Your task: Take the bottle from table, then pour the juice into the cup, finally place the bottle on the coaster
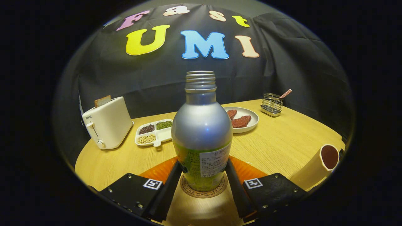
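Your hand-held gripper (203,175) is clenched around the upright bottle (202,131), which stands over the coaster (203,191) between the fingers; release, then back straight away.

A black cloth wall (282,72) hangs behind a round wooden tabletop (276,144). The cloth has folds and creases. Warm light shines on the pale wood, and the corners look dark.

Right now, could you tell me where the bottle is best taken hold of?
Grip the bottle on its straight lower body, at the label, level from the front as the claw now flanks it. Its shoulder tapers to a narrow open neck, and it stands upright on the coaster.
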Demonstrator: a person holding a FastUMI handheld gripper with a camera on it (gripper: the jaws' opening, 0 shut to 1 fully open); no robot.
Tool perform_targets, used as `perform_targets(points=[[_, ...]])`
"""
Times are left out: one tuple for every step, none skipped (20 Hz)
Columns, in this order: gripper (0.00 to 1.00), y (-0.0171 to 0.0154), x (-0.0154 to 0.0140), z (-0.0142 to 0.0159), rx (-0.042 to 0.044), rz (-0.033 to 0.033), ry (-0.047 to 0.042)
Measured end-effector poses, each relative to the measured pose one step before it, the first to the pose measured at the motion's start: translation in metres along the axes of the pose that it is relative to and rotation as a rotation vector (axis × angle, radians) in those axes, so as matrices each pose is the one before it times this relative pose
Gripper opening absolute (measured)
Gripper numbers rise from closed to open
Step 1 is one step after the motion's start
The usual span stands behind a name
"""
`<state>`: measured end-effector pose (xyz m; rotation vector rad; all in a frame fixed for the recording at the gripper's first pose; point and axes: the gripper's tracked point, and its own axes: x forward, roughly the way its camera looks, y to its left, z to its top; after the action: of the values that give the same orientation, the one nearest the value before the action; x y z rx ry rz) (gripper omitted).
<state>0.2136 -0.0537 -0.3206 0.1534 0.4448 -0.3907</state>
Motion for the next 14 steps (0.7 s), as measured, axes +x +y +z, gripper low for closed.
perform_targets(points=[[0.80, -0.00037, 0.00053, -0.00261, -0.00508, -0.00161, 0.00616], [0.89, 0.00020, -0.00144, -0.00104, -0.00446, -0.00449, 0.00588], [0.97, -0.00029, -0.00241, -0.00038, -0.00477, -0.00108, -0.00312], [0.99, 0.00071, -0.00303, 0.00141, 0.00067, 0.00182, -0.00292], [0.99, -0.00015, -0.00236, 0.00007, 0.00206, 0.00019, -0.00368], [0.99, 0.00003, -0.00476, 0.00206, 0.00262, 0.00557, -0.00473], [0.99, 0.00016, -0.00494, 0.00190, 0.00280, 0.00548, -0.00686], [0.99, -0.00056, -0.00777, 0.00548, 0.00193, 0.00183, -0.01401], [0.99, -0.00278, -0.00725, 0.00611, 0.00159, 0.00137, -0.01263], [0.99, -0.00151, -0.01026, 0.00720, -0.00080, 0.00257, -0.01481], [0.99, -0.00244, -0.00911, 0.00744, -0.00198, 0.00554, -0.01578], [0.99, -0.00135, -0.01072, 0.00875, -0.00362, 0.00749, -0.01718], [0.99, -0.00106, -0.00973, 0.00970, -0.00552, 0.00923, -0.02042], [0.99, -0.00088, -0.01017, 0.00919, -0.00566, 0.00888, -0.01553]])
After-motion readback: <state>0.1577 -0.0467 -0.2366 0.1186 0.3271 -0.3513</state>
